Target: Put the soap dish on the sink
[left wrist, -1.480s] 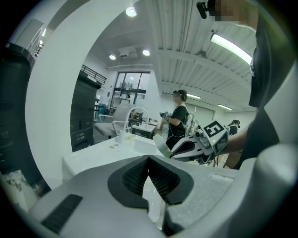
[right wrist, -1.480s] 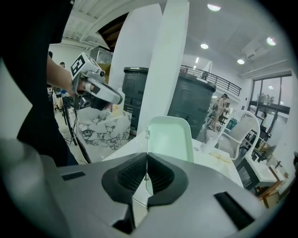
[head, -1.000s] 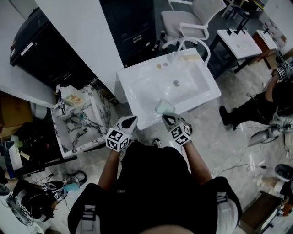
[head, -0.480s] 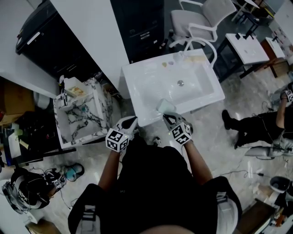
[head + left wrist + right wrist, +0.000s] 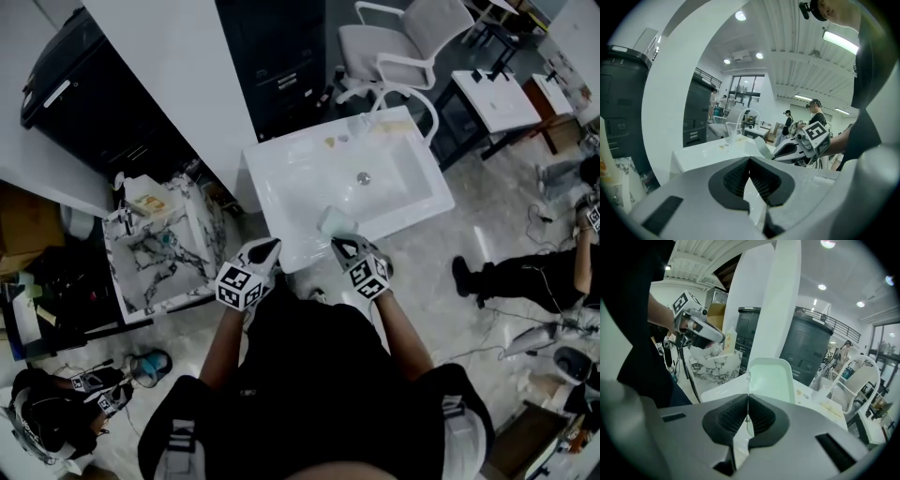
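Hardly moved since a second ago — still carrying the dish [image 5: 336, 221] over the sink's [image 5: 281, 178] front rim.
Pinches its near edge in the right gripper [image 5: 339, 242], leaving the far end free to land first; keeps the left gripper [image 5: 270, 246] clenched on nothing, parked just beside at the rim, likely to stay clear. Not yet set down — calls for lowering flat onto the ledge.

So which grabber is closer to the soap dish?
The right. The right gripper is clamped on the edge of the soap dish; the left gripper sits apart to its left, empty.
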